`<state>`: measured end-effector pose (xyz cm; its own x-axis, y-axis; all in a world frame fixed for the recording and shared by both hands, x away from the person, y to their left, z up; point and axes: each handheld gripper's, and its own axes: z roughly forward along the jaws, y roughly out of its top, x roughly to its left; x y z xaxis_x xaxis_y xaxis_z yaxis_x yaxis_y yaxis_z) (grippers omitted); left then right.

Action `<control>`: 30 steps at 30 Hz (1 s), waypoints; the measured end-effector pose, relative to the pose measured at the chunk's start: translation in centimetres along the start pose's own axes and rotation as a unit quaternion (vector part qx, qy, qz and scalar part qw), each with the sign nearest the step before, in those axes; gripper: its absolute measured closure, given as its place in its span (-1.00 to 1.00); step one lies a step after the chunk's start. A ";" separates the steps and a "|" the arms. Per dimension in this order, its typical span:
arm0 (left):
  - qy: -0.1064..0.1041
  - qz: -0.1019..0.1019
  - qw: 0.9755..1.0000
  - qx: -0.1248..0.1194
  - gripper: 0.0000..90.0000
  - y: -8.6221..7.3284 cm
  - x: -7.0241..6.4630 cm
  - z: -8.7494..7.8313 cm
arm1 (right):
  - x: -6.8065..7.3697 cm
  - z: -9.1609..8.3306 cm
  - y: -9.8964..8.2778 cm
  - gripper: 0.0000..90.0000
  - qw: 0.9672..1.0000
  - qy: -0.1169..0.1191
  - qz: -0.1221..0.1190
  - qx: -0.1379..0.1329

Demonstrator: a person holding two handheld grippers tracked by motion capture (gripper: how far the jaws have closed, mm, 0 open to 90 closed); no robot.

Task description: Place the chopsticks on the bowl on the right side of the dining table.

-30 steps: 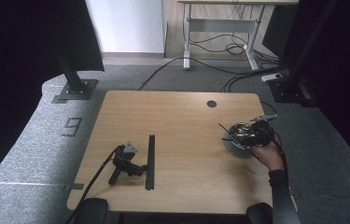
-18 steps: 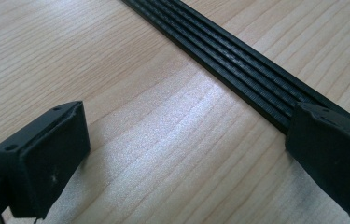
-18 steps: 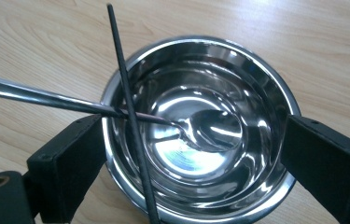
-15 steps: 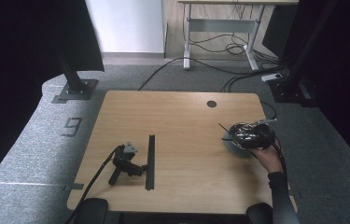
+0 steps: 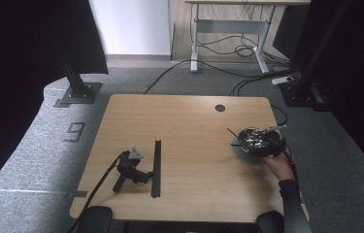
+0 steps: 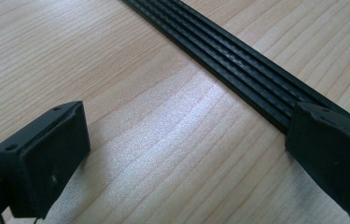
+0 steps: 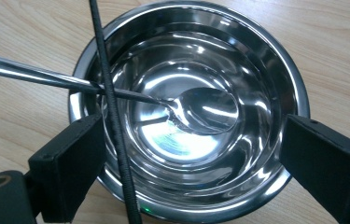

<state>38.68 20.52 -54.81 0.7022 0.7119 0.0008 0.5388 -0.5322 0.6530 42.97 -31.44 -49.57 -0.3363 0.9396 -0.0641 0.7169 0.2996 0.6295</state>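
The right tongs (image 7: 186, 168) hang wide open over the shiny bowl (image 7: 275, 60) near the tabletop's (image 5: 184, 121) right edge. A spoon (image 7: 200, 109) lies inside. They should drop straight and pinch gently. The left tongs (image 6: 182, 154) rest open beside a black strip (image 6: 238, 65).

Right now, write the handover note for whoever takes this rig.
Left gripper: lying on the wooden table, no hand on it, jaws open beside the black ribbed strip.
Right gripper: held by the right hand, jaws open above the steel bowl at the table's right.
Metal spoon lies in the bowl, handle over the rim; a thin black rod crosses the bowl.
Nothing is gripped; any pickup remains.
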 end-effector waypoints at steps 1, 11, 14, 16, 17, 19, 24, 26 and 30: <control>0.000 0.000 1.000 0.000 -1.00 0.0 0.0 0.0 | -0.1 0.0 0.0 -0.84 1.000 -0.001 0.002 0.000; 0.000 0.000 1.000 0.000 -1.00 0.0 0.0 0.0 | -1.4 -0.1 -0.5 -0.81 1.000 -0.014 0.019 0.001; 0.000 0.000 1.000 0.000 -1.00 0.0 0.0 0.0 | -1.9 -0.3 -0.7 -0.80 1.000 -0.018 0.025 0.000; 0.000 0.000 1.000 0.000 -1.00 0.0 0.0 0.0 | -2.3 -0.4 -0.8 -0.79 0.999 -0.021 0.029 -0.002; 0.000 0.000 1.000 0.000 -1.00 0.0 0.0 0.0 | -2.4 -0.4 -0.8 -0.79 0.999 -0.022 0.031 -0.001; 0.000 0.000 1.000 0.000 -1.00 0.0 0.0 0.0 | -2.7 -0.5 -0.9 -0.78 0.999 -0.026 0.036 -0.002; 0.000 0.000 1.000 0.000 -1.00 0.0 0.0 0.0 | -3.4 -0.5 -1.2 -0.77 0.998 -0.034 0.045 -0.006; 0.000 0.000 1.000 0.000 -1.00 0.0 0.0 0.0 | -3.7 -0.5 -1.4 -0.76 0.998 -0.042 0.050 -0.007; 0.000 0.000 1.000 0.000 -1.00 0.0 0.0 0.0 | -4.2 -0.5 -1.6 -0.74 0.997 -0.051 0.059 -0.009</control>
<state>38.68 20.52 -54.81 0.7022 0.7119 0.0006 0.5387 -0.5320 0.6533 42.97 -35.95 -49.89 -0.1850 0.9805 -0.0668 0.7362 0.1833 0.6515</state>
